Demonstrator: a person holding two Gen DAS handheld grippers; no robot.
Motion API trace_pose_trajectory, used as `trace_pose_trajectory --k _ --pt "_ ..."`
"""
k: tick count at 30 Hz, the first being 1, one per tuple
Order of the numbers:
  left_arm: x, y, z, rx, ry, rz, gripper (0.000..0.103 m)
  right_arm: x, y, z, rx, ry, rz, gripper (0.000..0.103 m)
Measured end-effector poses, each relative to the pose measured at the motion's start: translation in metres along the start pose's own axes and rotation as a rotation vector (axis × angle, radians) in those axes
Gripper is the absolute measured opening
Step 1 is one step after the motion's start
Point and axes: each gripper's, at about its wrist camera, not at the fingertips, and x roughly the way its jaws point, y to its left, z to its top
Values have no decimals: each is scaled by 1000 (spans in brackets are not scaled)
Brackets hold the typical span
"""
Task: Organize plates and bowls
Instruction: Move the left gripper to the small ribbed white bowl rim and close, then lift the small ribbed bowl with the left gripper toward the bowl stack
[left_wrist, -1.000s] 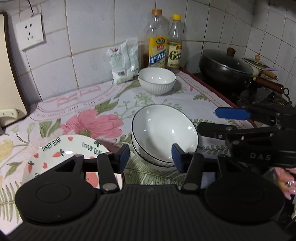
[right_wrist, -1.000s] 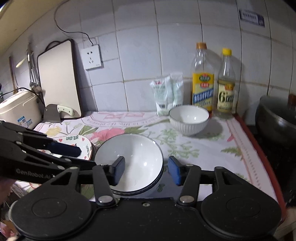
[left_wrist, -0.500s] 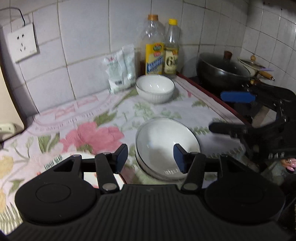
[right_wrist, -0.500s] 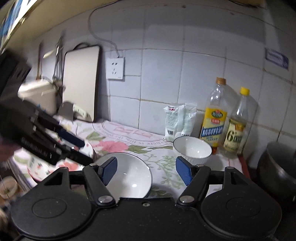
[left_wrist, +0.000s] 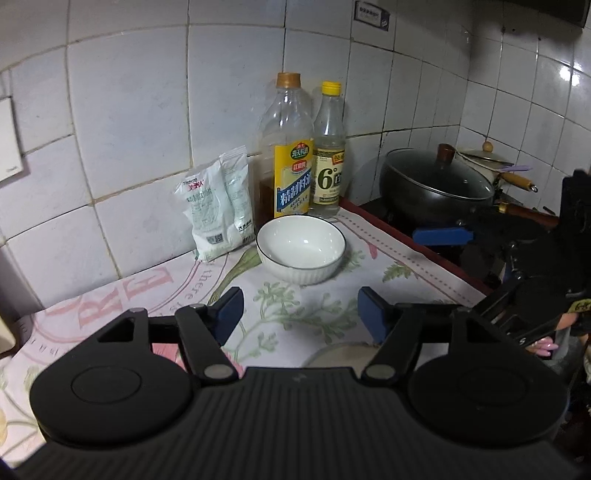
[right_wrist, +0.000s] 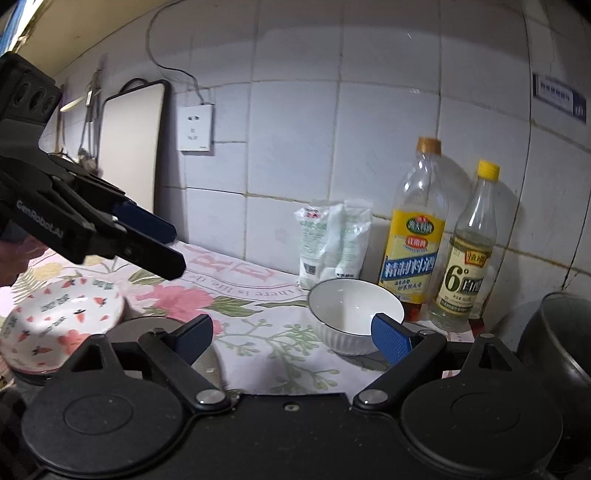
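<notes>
the left gripper (left_wrist: 297, 312) is spread wide with nothing between its blue pads, held above the flowered cloth (left_wrist: 325, 295) that covers the counter. straight ahead of it, beyond the fingertips, a small white bowl (left_wrist: 301, 249) with a dark rim and ribbed outside stands upright on the cloth. just behind the bowl, against the tiled wall, stand two bottles (left_wrist: 291, 155) side by side, and a white packet (left_wrist: 216, 212) leans on the wall to the left of them. a pale curved rim (left_wrist: 332, 356) peeks out just under this gripper's right finger, too hidden to tell what it is. off to its right, a dark lidded wok (left_wrist: 436, 186) sits on the stove. the right gripper (right_wrist: 293, 338) is also wide apart and empty; the same small white bowl lies just past its right fingertip, which overlaps the bowl's rim in the right wrist view, though contact cannot be judged. to its left, a strawberry-print dish (right_wrist: 61, 321) rests near the counter edge, below the left gripper as seen from this side. a grey round shape (right_wrist: 147, 325) lies behind its left finger, blurred. a cutting board (right_wrist: 131, 147) and a wall socket (right_wrist: 195, 127) are on the wall far ahead on the left.
</notes>
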Motion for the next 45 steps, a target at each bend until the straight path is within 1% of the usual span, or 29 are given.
trace_pose_trajectory --k 2,3,5,6,8,10,13,15,17,20,23,24,27,29,31,33,35,37,40,43,45 --pt "17 5 7 -12 20 -6 73 12 -14 -2 42 14 31 95" --pt "26 8 11 -16 31 -5 73 18 -21 -2 69 25 48 95" --pt "47 12 18 -23 61 12 73 31 -34 -4 106 47 54 95" --pt "58 16 22 -27 87 5 73 37 -39 -5 115 58 49 95" --pt "77 26 28 -77 111 -18 73 50 -49 -7 133 73 35 95" --pt "93 35 33 -134 116 -24 73 63 -59 -9 148 101 26 95" --pt "118 39 40 -121 148 -27 73 81 -66 -11 132 142 15 95" --pt "133 37 44 -106 155 3 73 94 -66 -14 90 166 -8 95" --pt "148 37 45 -118 173 15 73 105 -64 -18 51 181 -23 95" --pt "176 40 46 -155 239 3 71 118 -65 -21 45 201 -29 95" --pt "191 41 44 -171 242 29 69 126 -68 -22 45 203 -46 95" --pt "195 41 44 -175 241 26 67 128 -69 -21 48 204 -48 95" --pt "202 42 41 -191 243 23 56 135 -73 -22 56 208 -45 95" --pt "206 43 37 -209 254 10 44 138 -74 -23 58 208 -44 95" --pt "211 44 35 -227 276 1 40 141 -74 -24 62 205 -45 95" --pt "213 47 34 -258 276 0 39 144 -73 -24 69 206 -43 95" --pt "214 49 33 -277 276 -11 31 143 -71 -22 67 193 -45 95" --pt "212 50 32 -296 281 -45 21 144 -70 -21 68 194 -45 95" --pt "212 44 35 -262 283 -26 20 145 -68 -19 87 198 -53 96" --pt "206 46 34 -309 280 -23 20 143 -68 -18 141 195 -41 96" --pt "197 44 36 -320 275 -22 20 137 -63 -15 163 197 -42 96"
